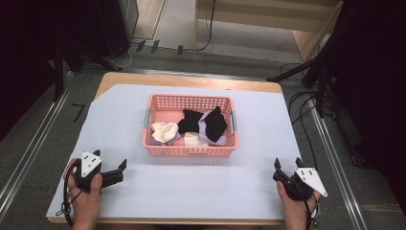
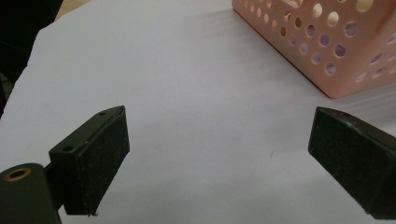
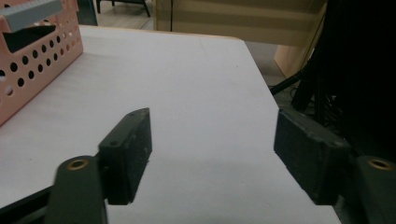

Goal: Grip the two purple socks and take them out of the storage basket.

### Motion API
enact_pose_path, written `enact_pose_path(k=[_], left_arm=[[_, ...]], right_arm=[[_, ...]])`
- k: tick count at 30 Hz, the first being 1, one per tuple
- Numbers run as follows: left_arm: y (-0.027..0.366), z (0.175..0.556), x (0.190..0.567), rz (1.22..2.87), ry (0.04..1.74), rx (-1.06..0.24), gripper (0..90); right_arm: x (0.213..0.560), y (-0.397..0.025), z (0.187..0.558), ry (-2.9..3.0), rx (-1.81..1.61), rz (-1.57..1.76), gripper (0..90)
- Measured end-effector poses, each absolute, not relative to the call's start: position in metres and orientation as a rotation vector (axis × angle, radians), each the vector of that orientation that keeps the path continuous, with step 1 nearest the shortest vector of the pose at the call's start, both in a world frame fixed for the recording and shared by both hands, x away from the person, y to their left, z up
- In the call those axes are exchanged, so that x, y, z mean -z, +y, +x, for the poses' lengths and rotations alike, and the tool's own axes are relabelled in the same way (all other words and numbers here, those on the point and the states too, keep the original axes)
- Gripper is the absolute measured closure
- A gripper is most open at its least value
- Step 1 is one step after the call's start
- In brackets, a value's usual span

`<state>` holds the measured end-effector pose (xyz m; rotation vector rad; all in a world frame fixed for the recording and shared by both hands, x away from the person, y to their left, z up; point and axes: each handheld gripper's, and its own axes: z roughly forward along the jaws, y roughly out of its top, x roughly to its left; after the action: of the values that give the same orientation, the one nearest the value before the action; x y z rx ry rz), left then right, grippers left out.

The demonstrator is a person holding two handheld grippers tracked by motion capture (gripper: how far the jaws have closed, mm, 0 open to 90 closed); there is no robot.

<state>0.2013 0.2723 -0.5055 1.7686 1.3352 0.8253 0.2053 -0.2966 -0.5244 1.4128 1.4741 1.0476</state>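
I am holding both claws low at the near edge of the counter (image 1: 249,191), jaws spread and gripping nothing. The left claw (image 1: 111,164) is sitting nearer the basket (image 1: 189,151), pointing right toward it; the right claw (image 1: 287,165) is pointing far-left. The socks (image 1: 203,123) are lying in the basket's right half, farther in.

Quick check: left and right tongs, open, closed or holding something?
Left tongs: open, holding nothing, over the white sheet near the pink basket.
Right tongs: open, holding nothing.
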Motion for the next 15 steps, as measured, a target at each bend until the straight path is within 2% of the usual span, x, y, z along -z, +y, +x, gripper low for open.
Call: enact_pose_path(k=[4, 15], left_arm=[[0.272, 0.201, 0.506, 1.765, 1.334, -0.827, 6.2], [0.272, 0.201, 0.506, 1.772, 1.327, -0.821, 6.3]], right_arm=[[0.522, -0.296, 0.202, 1.441, -1.058, 1.406, 40.0], [0.491, -0.272, 0.210, 1.515, -1.148, 1.370, 44.2]])
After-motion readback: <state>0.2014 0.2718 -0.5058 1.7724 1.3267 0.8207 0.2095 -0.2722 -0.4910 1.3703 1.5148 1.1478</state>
